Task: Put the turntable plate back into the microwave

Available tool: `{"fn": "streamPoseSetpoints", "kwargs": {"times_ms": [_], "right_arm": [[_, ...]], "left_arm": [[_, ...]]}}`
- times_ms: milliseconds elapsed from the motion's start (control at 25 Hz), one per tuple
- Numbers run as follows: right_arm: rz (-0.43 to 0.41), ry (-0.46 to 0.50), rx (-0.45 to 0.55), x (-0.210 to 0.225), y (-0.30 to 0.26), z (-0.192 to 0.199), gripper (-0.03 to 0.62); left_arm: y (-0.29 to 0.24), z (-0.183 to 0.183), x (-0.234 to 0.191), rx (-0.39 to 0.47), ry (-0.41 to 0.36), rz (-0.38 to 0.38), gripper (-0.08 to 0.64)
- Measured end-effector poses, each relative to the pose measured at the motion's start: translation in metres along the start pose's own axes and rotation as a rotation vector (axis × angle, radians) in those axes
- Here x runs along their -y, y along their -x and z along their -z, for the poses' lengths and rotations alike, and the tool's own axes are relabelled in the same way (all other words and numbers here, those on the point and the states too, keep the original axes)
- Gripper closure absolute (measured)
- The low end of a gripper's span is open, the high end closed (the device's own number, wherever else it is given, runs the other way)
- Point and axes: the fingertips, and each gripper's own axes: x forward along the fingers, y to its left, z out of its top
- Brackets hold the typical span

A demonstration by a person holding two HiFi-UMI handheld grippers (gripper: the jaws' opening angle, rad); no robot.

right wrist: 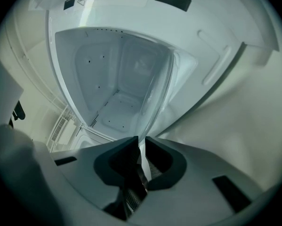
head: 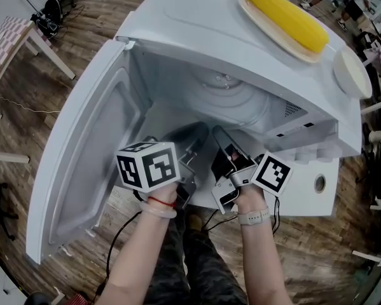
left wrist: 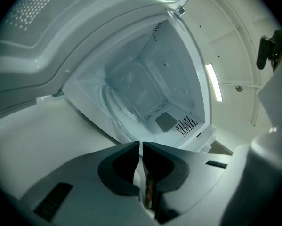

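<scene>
Turntable plate of clear glass is held inside the open microwave, its near rim pinched between the almost-closed jaws of the left gripper and the right gripper.

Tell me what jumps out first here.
The white microwave, its door wide open on the left, fills the head view, with a bright yellow corn cob on a dish on top. The left gripper and right gripper are each shut on the rim of the clear turntable plate, which reaches into the cavity.
</scene>
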Motion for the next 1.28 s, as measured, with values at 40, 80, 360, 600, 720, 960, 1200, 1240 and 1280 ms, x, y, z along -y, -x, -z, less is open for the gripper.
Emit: {"fn": "streamPoseSetpoints", "kwargs": {"times_ms": [40, 80, 360, 600, 720, 960, 1200, 1240, 1280], "right_arm": [[0.000, -0.007, 0.005, 0.001, 0.001, 0.000, 0.532], [-0.001, -0.013, 0.009, 0.001, 0.002, -0.001, 0.531], [-0.002, -0.043, 0.014, 0.004, 0.009, 0.001, 0.532], [-0.023, 0.001, -0.013, -0.005, 0.011, 0.005, 0.540], [-0.016, 0.064, -0.028, -0.009, 0.013, 0.006, 0.549], [0.033, 0.202, -0.044, -0.012, 0.021, 0.011, 0.563], [0.018, 0.268, -0.089, -0.016, 0.026, 0.027, 0.563], [0.013, 0.277, -0.094, -0.018, 0.028, 0.030, 0.563], [0.011, 0.289, -0.097, -0.019, 0.030, 0.032, 0.563]], "left_arm": [[0.000, 0.000, 0.000, -0.002, 0.001, 0.000, 0.526], [0.000, 0.001, -0.001, -0.004, 0.001, -0.001, 0.526], [0.000, 0.002, 0.001, 0.006, 0.004, -0.007, 0.526], [-0.001, 0.010, 0.007, -0.009, 0.001, -0.007, 0.526], [0.002, 0.012, 0.009, 0.000, -0.010, -0.013, 0.526], [0.012, 0.010, 0.013, 0.038, -0.039, -0.032, 0.541], [0.019, 0.021, 0.021, 0.036, -0.051, -0.023, 0.546], [0.020, 0.023, 0.022, 0.036, -0.057, -0.024, 0.545], [0.022, 0.024, 0.024, 0.037, -0.064, -0.027, 0.545]]}}
